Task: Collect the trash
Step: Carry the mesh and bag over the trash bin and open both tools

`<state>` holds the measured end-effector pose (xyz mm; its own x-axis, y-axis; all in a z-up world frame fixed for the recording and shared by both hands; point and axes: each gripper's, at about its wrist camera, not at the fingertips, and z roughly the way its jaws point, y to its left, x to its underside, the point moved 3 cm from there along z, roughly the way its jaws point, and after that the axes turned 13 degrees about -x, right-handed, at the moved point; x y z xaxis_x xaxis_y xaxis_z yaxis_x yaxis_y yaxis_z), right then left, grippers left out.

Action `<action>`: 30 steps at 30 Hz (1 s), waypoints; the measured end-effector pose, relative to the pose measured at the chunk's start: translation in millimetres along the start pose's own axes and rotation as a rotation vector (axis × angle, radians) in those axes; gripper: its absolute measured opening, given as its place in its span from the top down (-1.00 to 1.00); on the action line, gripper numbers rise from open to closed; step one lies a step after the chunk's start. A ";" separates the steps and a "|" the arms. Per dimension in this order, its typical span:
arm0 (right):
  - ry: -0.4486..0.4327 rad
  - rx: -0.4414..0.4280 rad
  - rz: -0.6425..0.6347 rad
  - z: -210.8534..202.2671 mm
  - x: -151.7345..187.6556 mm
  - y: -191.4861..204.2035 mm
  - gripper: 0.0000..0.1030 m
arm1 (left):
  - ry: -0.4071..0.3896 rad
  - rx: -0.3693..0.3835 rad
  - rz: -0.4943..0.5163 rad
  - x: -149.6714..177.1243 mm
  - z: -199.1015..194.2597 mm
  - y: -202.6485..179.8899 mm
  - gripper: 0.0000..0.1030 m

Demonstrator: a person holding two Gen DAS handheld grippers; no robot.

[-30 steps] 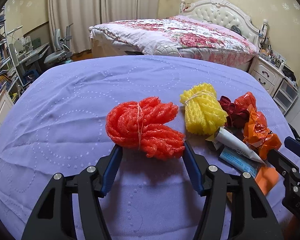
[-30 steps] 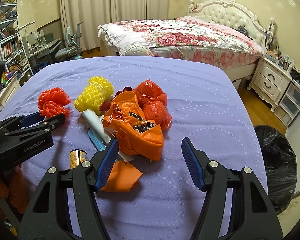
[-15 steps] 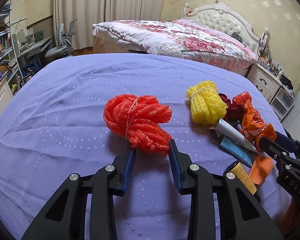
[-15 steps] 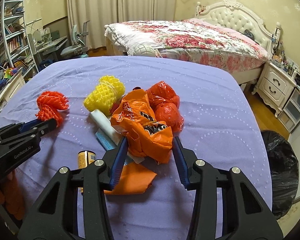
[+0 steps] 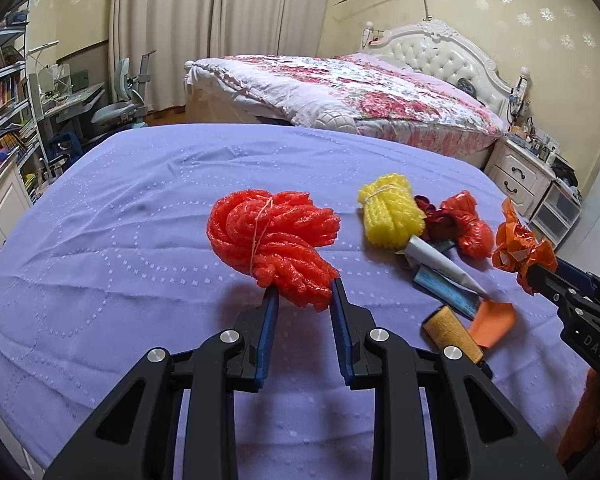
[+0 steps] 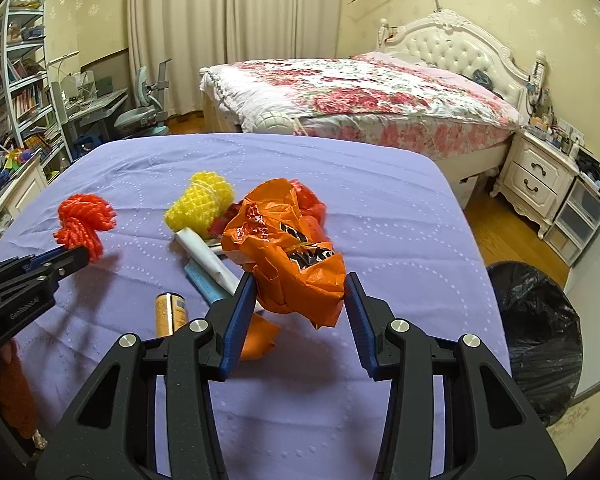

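Note:
My left gripper is shut on a red foam net bundle and holds it just above the purple cloth; it also shows in the right wrist view. My right gripper is shut on a crumpled orange plastic bag, lifted off the cloth; the bag shows at the right of the left wrist view. On the cloth lie a yellow foam net, a red bag, a white tube, a blue packet, a small yellow can and an orange scrap.
The purple-covered table ends at its right edge. A black-lined trash bin stands on the floor to the right of it. A bed and a white nightstand are behind; shelves and a desk stand at the left.
Both grippers closed on their items: the left on the red net, the right on the orange bag. Both items have risen off the cloth.

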<state>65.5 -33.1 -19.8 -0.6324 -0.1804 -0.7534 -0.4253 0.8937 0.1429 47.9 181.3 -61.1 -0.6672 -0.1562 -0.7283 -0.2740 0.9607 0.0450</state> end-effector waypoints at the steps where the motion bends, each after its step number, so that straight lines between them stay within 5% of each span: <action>1: -0.004 0.007 0.008 -3.2 0.7 -4.3 0.15 | -0.006 0.005 0.004 -0.2 -3.3 -1.8 0.48; 13: -0.080 0.156 0.108 -56.8 14.3 -76.6 0.15 | -0.095 0.140 0.102 -5.6 -47.2 -82.1 0.48; 30: -0.116 0.399 0.299 -99.9 56.7 -207.0 0.14 | -0.119 0.363 0.353 0.6 -54.4 -279.6 0.48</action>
<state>53.0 -269.4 -28.1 -0.6030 0.1339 -0.7865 0.0585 0.9906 0.1238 86.4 -99.9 -37.0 -0.5868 0.1986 -0.7850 0.2256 0.9712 0.0771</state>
